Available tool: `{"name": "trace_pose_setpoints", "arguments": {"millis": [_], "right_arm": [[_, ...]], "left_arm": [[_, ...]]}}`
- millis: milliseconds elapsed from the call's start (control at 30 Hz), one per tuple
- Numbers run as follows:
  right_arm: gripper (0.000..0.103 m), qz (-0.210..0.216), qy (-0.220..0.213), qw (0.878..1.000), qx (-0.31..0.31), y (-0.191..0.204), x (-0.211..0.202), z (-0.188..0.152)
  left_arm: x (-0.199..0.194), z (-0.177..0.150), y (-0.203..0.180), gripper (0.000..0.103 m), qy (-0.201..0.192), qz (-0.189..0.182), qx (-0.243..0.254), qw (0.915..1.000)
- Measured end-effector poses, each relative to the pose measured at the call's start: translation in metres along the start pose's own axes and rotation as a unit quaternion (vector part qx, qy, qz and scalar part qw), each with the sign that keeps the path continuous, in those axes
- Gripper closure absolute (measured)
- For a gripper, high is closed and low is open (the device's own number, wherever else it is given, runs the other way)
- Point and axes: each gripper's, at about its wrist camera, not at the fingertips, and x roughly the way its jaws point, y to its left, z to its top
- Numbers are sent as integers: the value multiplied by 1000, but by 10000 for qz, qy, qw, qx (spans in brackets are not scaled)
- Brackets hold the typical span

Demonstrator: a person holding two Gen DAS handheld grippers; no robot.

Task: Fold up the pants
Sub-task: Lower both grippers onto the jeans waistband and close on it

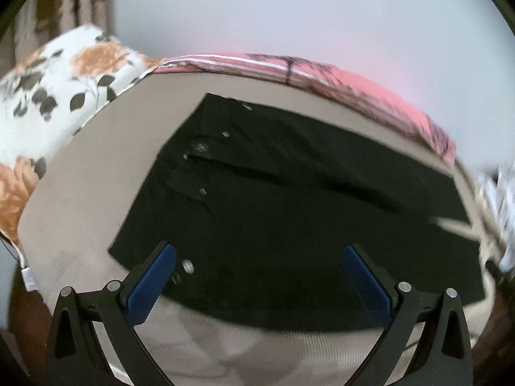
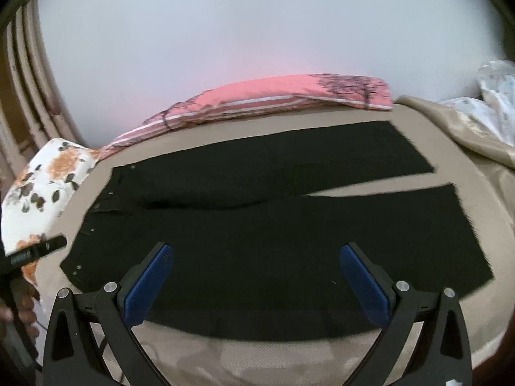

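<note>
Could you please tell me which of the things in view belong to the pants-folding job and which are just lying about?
Belonging to the job:
- black pants spread flat, legs apart
- left gripper, open above the waist end
- right gripper, open above the near leg
- beige sheet beneath the pants

Just lying about:
- white floral pillow
- pink striped pillow
- shiny beige crumpled fabric

Pants (image 2: 257, 241) are spread flat on the bed (image 2: 289, 360), waistband at 9 o'clock, legs running toward 3. One pillow (image 2: 48, 180) lies at 9, another (image 2: 273, 96) along the 12 edge, bedding (image 2: 482, 109) piled around 2.
</note>
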Motion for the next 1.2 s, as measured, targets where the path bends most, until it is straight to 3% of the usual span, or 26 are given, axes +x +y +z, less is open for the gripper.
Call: {"name": "trace_pose_setpoints", "arguments": {"millis": [300,467,567,633,733,833,933,1067,1200], "right_arm": [[0,332,360,9987,-149,25,63,28],[0,367,643,9971,-173,39,102,36],[0,382,745,9963,-200,44,122,43],[0,419,775,9959,-224,47,134,48],[0,399,807,9955,-280,51,151,58],[0,367,851,9952,-301,56,168,67],[0,339,913,9948,-304,60,184,72],[0,336,985,9940,-345,66,201,74],[0,337,1018,9934,-415,71,211,78]], "left_arm": [[42,96,65,4,-13,-344,-600,9976],[92,151,88,28,203,-266,-624,9975],[126,173,99,42,425,-530,-661,9955],[150,184,107,47,625,-867,-772,9913],[184,194,120,48,909,-1489,-1077,9788],[211,204,134,50,1076,-1874,-1374,9667],[228,211,141,52,1187,-2010,-1435,9617],[246,217,150,55,1294,-1944,-1422,9619],[257,217,151,69,1454,-2383,-1350,9507]]}}
